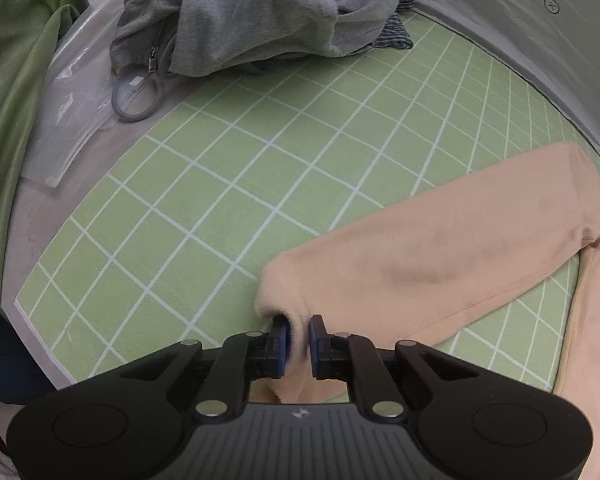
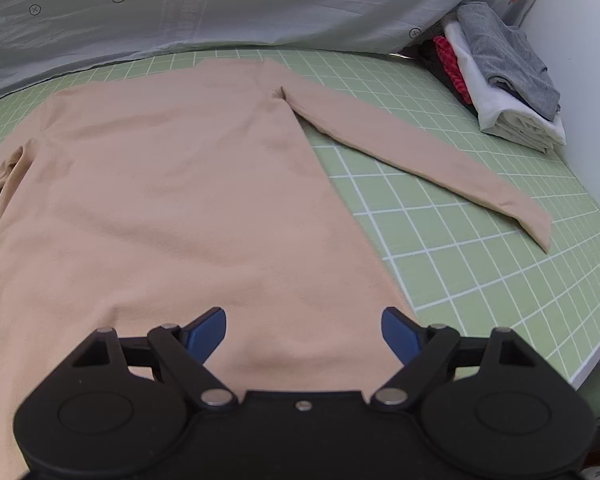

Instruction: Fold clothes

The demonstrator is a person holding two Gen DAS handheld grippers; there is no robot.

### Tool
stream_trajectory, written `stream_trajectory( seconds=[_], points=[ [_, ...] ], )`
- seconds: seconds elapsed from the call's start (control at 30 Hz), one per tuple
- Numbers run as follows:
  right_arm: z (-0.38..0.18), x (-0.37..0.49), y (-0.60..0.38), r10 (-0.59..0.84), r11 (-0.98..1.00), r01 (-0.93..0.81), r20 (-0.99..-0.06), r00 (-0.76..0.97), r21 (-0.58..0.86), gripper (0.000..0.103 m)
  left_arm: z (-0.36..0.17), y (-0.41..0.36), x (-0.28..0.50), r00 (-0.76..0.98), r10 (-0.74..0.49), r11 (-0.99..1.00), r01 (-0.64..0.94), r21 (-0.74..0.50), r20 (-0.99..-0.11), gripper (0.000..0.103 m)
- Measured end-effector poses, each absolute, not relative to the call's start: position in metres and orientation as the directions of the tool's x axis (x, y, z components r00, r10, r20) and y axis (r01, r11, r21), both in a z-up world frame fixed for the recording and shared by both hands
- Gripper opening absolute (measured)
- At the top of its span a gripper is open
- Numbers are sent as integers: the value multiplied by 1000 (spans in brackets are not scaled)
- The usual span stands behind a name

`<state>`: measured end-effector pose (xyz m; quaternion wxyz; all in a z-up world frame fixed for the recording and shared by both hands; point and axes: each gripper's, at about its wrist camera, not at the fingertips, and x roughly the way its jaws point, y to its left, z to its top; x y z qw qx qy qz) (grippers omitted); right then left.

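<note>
A peach long-sleeved top [image 2: 172,184] lies spread flat on the green grid mat [image 2: 480,240]. Its right sleeve [image 2: 420,152] stretches out toward the right. In the left wrist view my left gripper [image 1: 299,334] is shut on the cuff of the top's left sleeve [image 1: 440,252], which lies across the mat [image 1: 220,184]. My right gripper [image 2: 304,330] is open just above the top's hem near the front edge, holding nothing.
A crumpled grey zip hoodie [image 1: 252,16] lies at the mat's far end, with clear plastic bags [image 1: 72,120] and green fabric [image 1: 8,120] to the left. A stack of folded clothes [image 2: 500,80] sits far right. A carrot-print sheet [image 2: 260,0] lies behind.
</note>
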<state>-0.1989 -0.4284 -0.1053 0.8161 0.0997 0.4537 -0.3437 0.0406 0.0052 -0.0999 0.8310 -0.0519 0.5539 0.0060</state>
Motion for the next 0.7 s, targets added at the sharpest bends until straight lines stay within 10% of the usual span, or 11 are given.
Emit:
stream_trajectory(
  seconds=[0.5, 0.57, 0.7],
  points=[
    [-115, -259, -573, -422, 672, 740, -833, 357, -23, 84, -30, -264, -12, 398, -508, 847, 394, -358, -764, 6],
    [-116, -262, -588, -416, 668, 744, -838, 354, -18, 81, -21, -290, -23, 382, -555, 810, 450, -376, -739, 14],
    [-117, -260, -601, -397, 687, 726, -842, 365, -9, 81, -15, -308, -36, 439, -504, 842, 440, -311, -744, 66]
  ],
)
